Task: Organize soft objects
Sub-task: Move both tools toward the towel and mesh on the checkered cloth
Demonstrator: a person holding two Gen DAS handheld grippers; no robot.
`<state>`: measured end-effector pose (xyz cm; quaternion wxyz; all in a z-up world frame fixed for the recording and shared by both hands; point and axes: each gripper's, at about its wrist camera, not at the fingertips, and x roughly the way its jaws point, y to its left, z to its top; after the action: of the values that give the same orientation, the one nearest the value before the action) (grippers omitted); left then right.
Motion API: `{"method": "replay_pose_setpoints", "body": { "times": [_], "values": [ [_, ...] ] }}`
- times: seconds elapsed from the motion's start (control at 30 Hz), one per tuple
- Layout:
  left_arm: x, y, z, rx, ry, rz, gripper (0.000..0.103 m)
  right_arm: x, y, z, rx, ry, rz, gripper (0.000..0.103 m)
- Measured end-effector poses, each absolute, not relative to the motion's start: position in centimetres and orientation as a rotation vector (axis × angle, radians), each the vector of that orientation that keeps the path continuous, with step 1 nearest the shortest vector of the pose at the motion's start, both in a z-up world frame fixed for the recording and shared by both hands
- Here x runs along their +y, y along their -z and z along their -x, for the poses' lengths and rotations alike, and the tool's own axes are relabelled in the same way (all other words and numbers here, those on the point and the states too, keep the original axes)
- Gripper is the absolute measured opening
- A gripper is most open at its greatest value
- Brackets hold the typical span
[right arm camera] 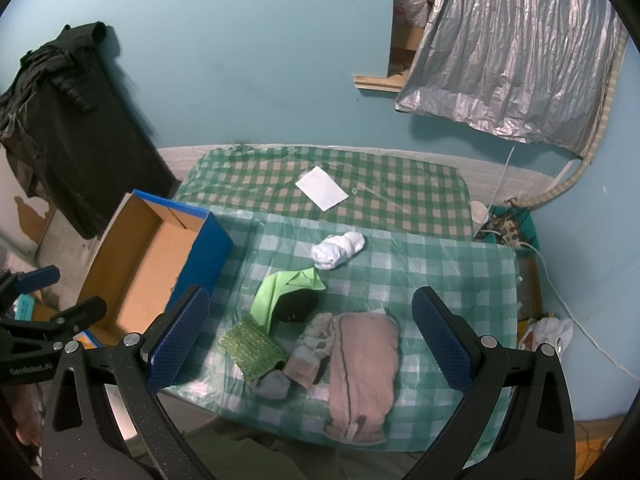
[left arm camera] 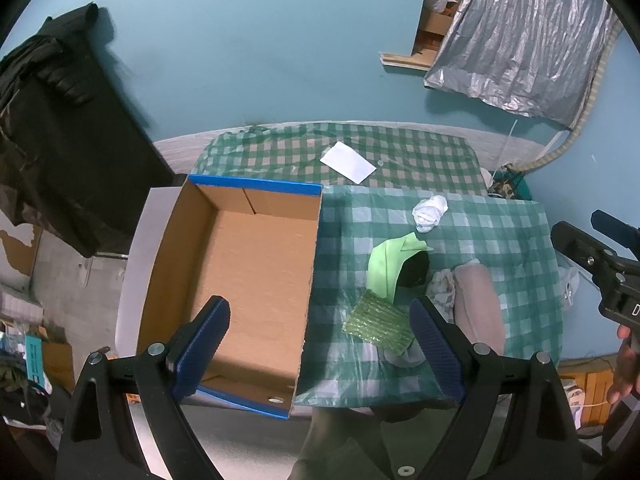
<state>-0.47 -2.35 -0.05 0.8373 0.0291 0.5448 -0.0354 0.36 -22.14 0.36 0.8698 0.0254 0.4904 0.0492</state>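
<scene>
While folded, the pink towel (right arm camera: 362, 364) lies rumpled beside socks (right arm camera: 304, 360).

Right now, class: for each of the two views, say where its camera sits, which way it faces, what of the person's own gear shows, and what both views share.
Left wrist: above the open cardboard box, facing the wall; left gripper open, right gripper at the right edge.
Right wrist: above the pinkish towel, facing the wall; right gripper open, left gripper at the left edge.
Shared: box, green cloth, white bundle, checkered table cover.
</scene>
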Motion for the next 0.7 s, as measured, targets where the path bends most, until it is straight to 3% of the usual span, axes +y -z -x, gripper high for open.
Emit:
{"method": "replay_pose_setpoints", "body": {
  "times": [0.7],
  "values": [
    [-2.87, 0.08, 0.41, 1.168, 0.083, -0.069, 0.092, -22.10, -0.16, -0.17, 1.032, -0.101, -0.053, 0.101]
  ]
}}
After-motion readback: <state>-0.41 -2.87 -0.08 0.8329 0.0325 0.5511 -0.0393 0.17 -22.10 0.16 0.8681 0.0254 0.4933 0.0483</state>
